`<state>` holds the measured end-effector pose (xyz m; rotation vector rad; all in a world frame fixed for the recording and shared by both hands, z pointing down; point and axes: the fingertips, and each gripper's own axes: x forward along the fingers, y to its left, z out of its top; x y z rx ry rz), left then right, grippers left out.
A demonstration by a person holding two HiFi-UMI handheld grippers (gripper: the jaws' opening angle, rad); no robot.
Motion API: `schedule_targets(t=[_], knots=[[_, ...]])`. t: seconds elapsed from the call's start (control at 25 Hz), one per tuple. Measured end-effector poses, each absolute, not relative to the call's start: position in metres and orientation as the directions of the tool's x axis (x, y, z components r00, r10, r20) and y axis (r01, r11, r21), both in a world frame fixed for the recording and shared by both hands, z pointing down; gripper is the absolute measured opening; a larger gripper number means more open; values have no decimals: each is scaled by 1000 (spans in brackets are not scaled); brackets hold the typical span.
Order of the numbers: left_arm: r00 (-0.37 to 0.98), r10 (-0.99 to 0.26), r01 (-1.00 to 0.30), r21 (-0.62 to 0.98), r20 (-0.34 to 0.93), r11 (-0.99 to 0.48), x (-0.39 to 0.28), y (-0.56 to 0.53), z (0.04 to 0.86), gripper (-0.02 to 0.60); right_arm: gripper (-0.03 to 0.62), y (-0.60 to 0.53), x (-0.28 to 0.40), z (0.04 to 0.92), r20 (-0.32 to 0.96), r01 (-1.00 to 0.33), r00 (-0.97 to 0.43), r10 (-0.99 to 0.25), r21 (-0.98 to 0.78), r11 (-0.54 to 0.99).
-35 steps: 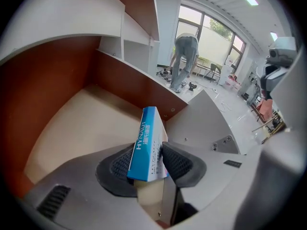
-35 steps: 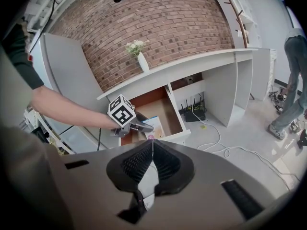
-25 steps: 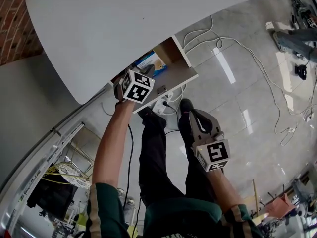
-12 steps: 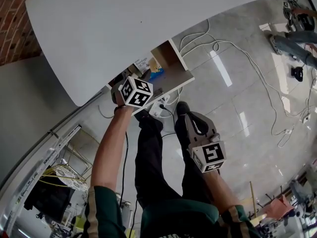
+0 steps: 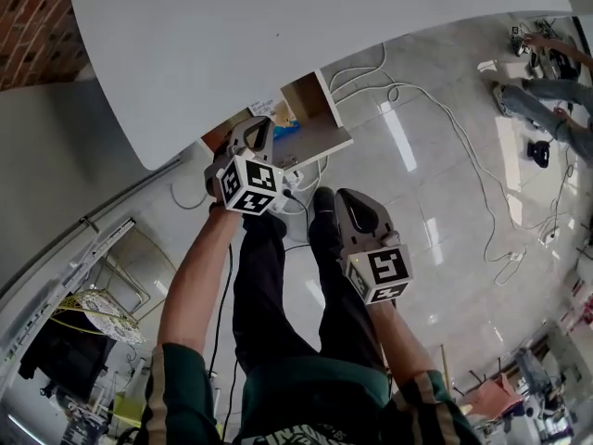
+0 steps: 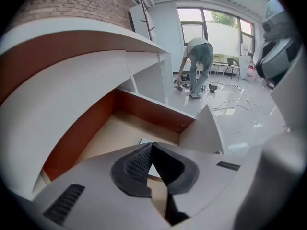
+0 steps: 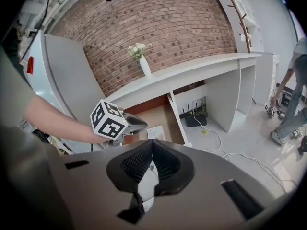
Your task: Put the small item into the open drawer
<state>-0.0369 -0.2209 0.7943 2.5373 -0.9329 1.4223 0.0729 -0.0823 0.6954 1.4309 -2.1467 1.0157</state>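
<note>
- Nearest, the right hand-held gripper [image 7: 152, 142] hung beside the person's legs over the floor [image 5: 445, 193], its jaws pressed together with nothing between them.
- Ahead of it, the left hand-held gripper [image 6: 152, 145] pointed down at the front of the drawer [image 6: 153, 110]. Its jaws had just been closing and now met tip to tip, empty.
- The drawer stood pulled out from under the white tabletop [image 5: 278, 35], its brown walls and pale bottom in plain sight.
- The small packet [image 7: 156, 132] lay flat on the drawer's bottom, just beyond the left jaws' tips and apart from them. The left gripper view hid most of it behind the jaws.
- Farther back, a white vase [image 7: 144, 65] with pale flowers stood on the tabletop in front of a brick wall [image 7: 158, 28].
- White cables [image 5: 463, 128] trailed across the glossy floor, and at the far end of the room a person [image 6: 197, 63] bent over.
</note>
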Motion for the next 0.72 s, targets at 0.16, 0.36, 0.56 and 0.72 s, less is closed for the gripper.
schedule_targets(t=[0.16, 0.36, 0.56, 0.72], knots=[[399, -452, -583, -160, 798, -797, -33, -210, 773, 15, 25, -96, 80, 678, 642, -910, -410, -649, -335, 244], [418, -446, -629, -103, 791, -771, -48, -189, 715, 15, 25, -112, 61, 630, 604, -896, -440, -665, -342, 283], [433, -497, -716, -48, 752, -697, -54, -179, 669, 15, 25, -129, 56, 600, 593, -884, -466, -657, -296, 361], [438, -533, -751, -31, 724, -660, -53, -172, 636, 15, 25, -140, 54, 569, 561, -871, -490, -667, -282, 402]])
